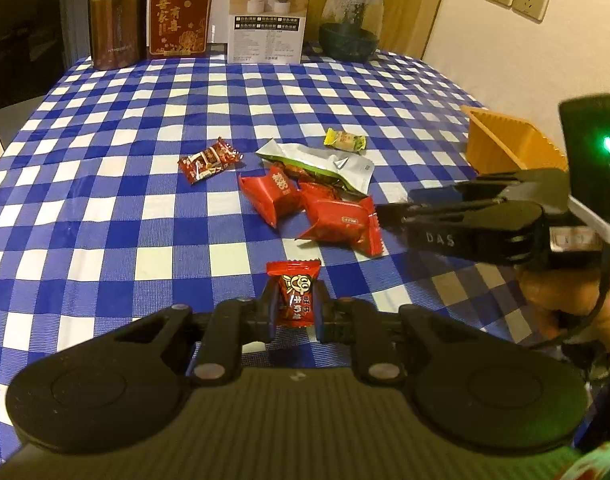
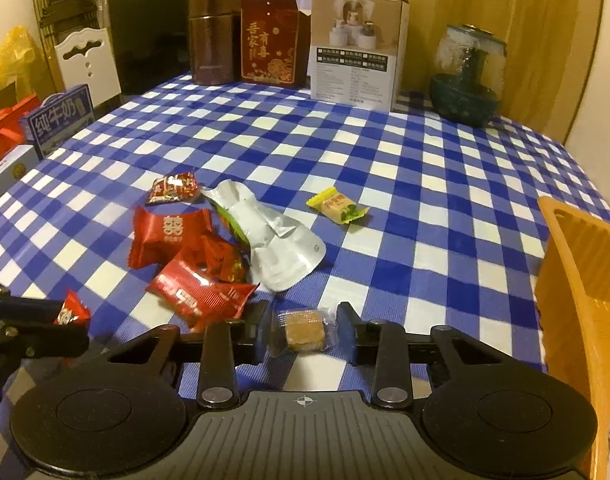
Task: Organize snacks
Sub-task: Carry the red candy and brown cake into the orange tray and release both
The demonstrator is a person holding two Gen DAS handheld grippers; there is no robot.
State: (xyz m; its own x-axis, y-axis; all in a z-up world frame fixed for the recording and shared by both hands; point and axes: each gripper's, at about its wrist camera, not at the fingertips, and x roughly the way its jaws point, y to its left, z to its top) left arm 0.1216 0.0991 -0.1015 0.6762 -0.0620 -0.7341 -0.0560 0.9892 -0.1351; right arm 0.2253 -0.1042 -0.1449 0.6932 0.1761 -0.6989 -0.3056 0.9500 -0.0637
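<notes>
My left gripper [image 1: 295,304] is shut on a small red candy [image 1: 296,294], held upright above the checked cloth; the right wrist view shows this same candy [image 2: 72,312] at the far left. My right gripper [image 2: 303,332] has a brown candy in a clear wrapper [image 2: 305,329] between its fingers, the pads against the wrapper's ends, low over the table. Loose snacks lie in a pile: red packets [image 1: 337,220] [image 2: 165,236], a silver pouch [image 2: 277,240], a small dark-red packet [image 1: 209,160] and a yellow-green candy [image 2: 337,205].
An orange basket [image 2: 577,280] [image 1: 505,144] stands at the table's right edge. Along the back are a brown tin [image 1: 117,20], a red box [image 1: 181,16], a white carton [image 1: 269,16] and a glass jar [image 1: 351,20]. Boxes and a chair sit off the left side.
</notes>
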